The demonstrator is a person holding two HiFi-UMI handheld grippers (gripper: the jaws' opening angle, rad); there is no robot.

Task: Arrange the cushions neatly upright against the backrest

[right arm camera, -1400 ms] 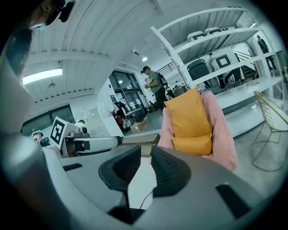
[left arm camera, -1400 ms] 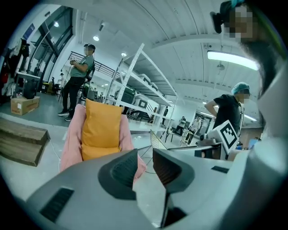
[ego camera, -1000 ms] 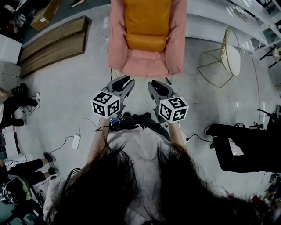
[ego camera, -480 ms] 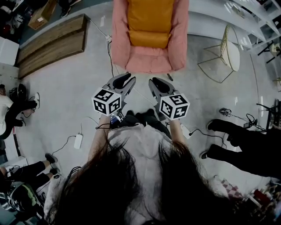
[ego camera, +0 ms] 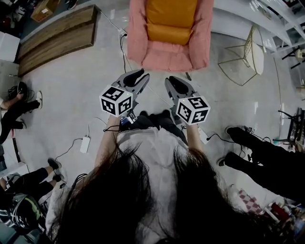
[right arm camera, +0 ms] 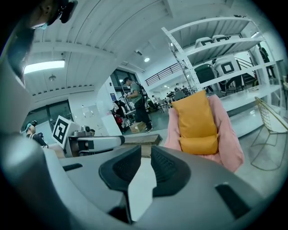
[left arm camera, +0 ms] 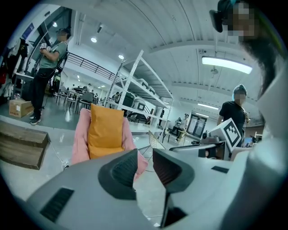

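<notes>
Orange cushions (ego camera: 170, 19): smooth fabric, tall rectangular pad upright against backrest of plush pink armchair (ego camera: 137, 43), rounded one at its foot. Left claw (ego camera: 139, 75), right claw (ego camera: 171, 80): ribbed pads slightly parted, empty, near the chair's front

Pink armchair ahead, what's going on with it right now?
A person stands short of the pink armchair, holding the left gripper and right gripper low in front, both open and empty. One orange cushion stands upright against the backrest; a second orange cushion lies across the seat at its base. Neither gripper touches them.
</notes>
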